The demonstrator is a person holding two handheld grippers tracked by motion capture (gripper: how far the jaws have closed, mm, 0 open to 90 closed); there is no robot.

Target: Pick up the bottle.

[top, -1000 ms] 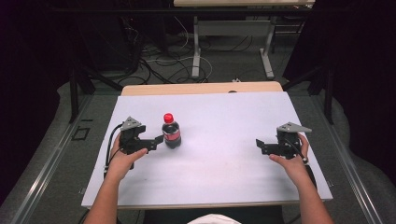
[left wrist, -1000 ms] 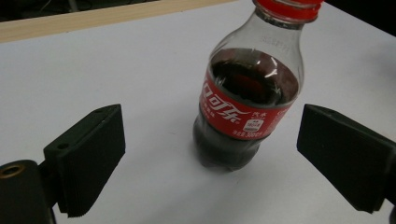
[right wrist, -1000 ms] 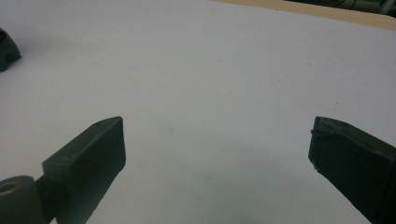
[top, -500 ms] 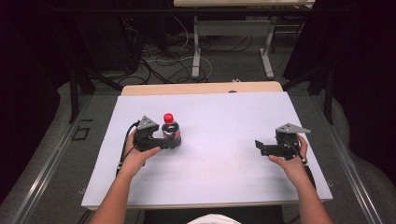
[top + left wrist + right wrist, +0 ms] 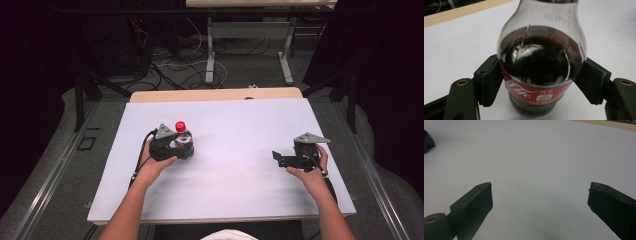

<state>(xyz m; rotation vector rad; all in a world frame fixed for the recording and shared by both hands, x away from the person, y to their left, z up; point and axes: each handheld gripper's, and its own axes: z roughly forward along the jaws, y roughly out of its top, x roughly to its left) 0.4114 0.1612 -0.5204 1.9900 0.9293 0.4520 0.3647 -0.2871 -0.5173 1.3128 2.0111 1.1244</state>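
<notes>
At the bottom of the high view the person's two forearms come up onto the white table, one toward each side. The right hand sits at the lower right of the frame, holding the right gripper low over the bare surface with its jaws pointing toward the middle; in the right gripper view they stand wide apart with nothing but white tabletop between them. Left of centre, the left hand holds the left gripper level against a cola bottle — the jaws have just been closing and now clamp it. The left gripper view shows this close up: the ribbed pads press on both sides of the bottle at the top edge of its red label, dark drink filling the bulge above, clear shoulder higher still. The bottle stands upright on the table, red cap on top, left of the middle of the sheet. Beyond the white surface a strip of pale wood runs along the far edge, and farther back, in the upper part of the frame, table legs and loose cables lie on a dim floor.
</notes>
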